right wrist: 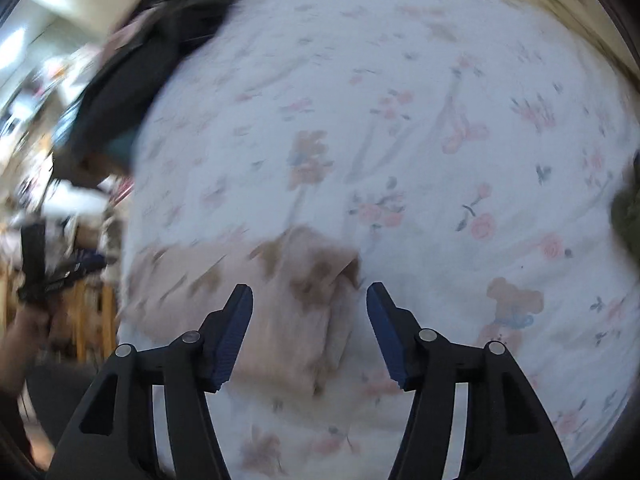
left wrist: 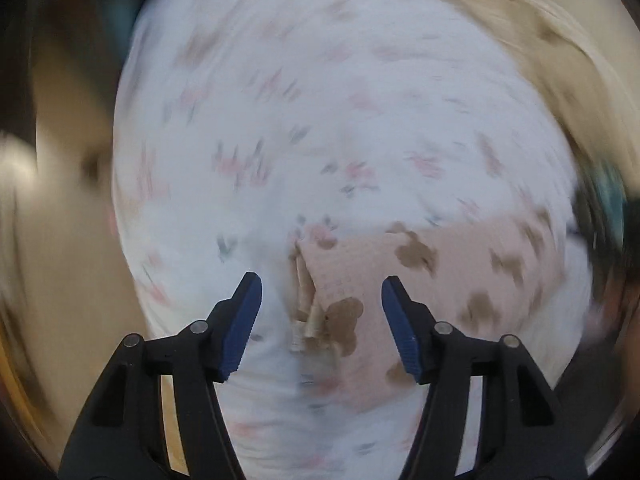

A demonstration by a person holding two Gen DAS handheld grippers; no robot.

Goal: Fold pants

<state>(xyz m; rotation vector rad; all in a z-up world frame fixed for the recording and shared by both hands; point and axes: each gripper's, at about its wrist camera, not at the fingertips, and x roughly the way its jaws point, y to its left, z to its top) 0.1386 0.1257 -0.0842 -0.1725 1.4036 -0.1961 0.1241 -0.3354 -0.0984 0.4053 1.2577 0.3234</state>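
left tool: released, nothing gripped | pants: on bed, edge between its jaws, bulk running right | right tool: released, pants' other end under it, running left | both tools equally near.

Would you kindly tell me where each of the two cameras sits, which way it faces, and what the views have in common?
Left wrist: sits on the left hand-held gripper, looking steeply down along its open blue-padded fingers at the pink pants lying on the floral sheet; only the gripper's black arms show.
Right wrist: sits on the right hand-held gripper, also angled down, open over the pants' edge on the sheet; a hand shows at the left edge.
Shared: both see the same pants and sheet, blurred.
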